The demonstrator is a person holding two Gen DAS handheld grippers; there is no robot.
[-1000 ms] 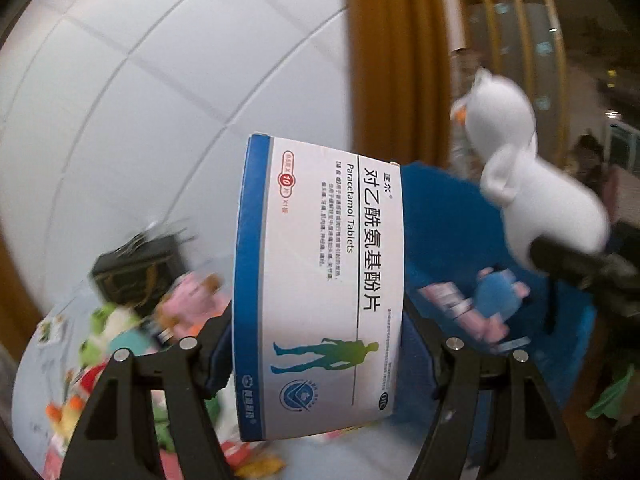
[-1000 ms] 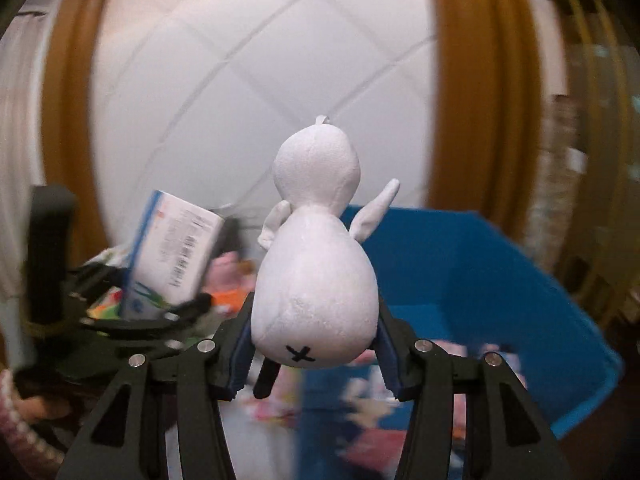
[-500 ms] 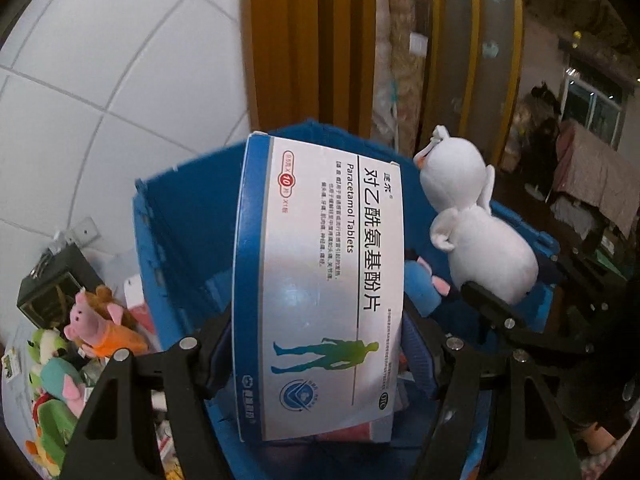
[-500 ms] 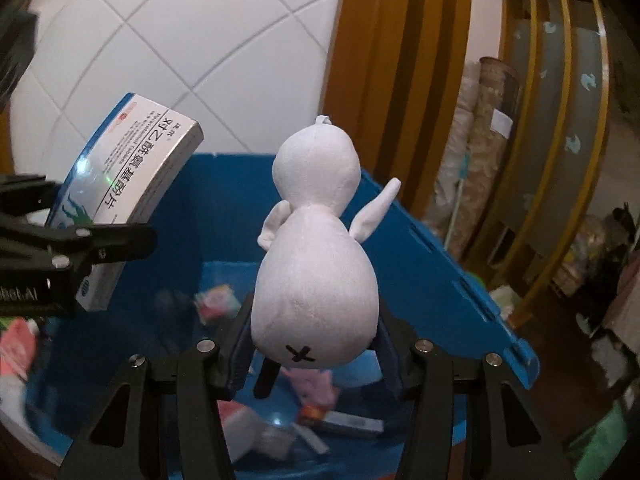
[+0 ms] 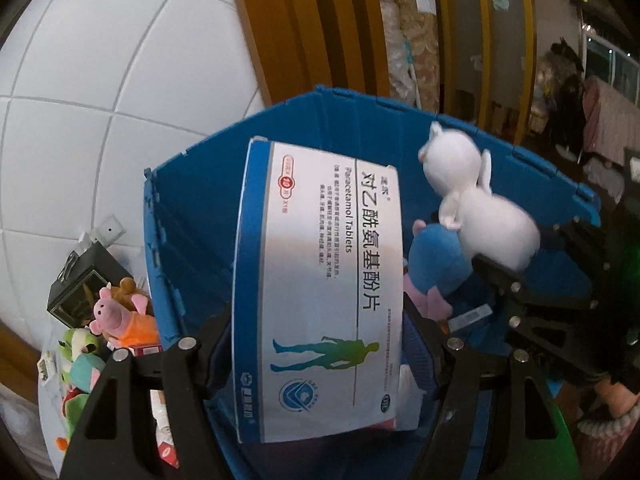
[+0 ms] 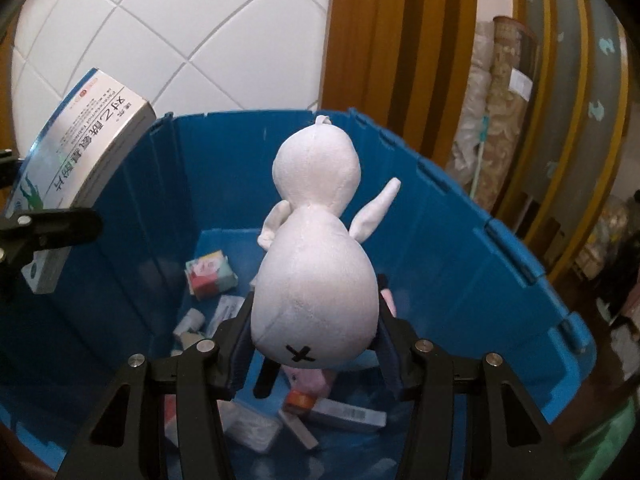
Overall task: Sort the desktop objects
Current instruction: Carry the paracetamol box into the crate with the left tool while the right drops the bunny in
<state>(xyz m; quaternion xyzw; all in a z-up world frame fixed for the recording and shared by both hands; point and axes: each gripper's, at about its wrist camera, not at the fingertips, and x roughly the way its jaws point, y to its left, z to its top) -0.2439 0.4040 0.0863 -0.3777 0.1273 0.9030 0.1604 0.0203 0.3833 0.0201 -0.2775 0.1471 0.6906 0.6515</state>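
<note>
Tiled wall and wooden trim behind

White tiled wall [image 6: 168,28] beyond the tongs; brown wooden frame [image 6: 396,40] and rolled fabrics [image 6: 500,120] to their right.

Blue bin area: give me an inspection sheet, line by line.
Surface: pale tabletop left of the bin, mostly covered.
Job's things: tablet box and white plush duck, both held over the blue bin.
Clutter: small packets on the bin floor; pig plush and other toys on the table, black box behind them.
Grippers: left gripper shut on the box; right gripper shut on the duck.
Cables: nothing seen.
Surroundings: white tiled wall, wooden frame.
</note>
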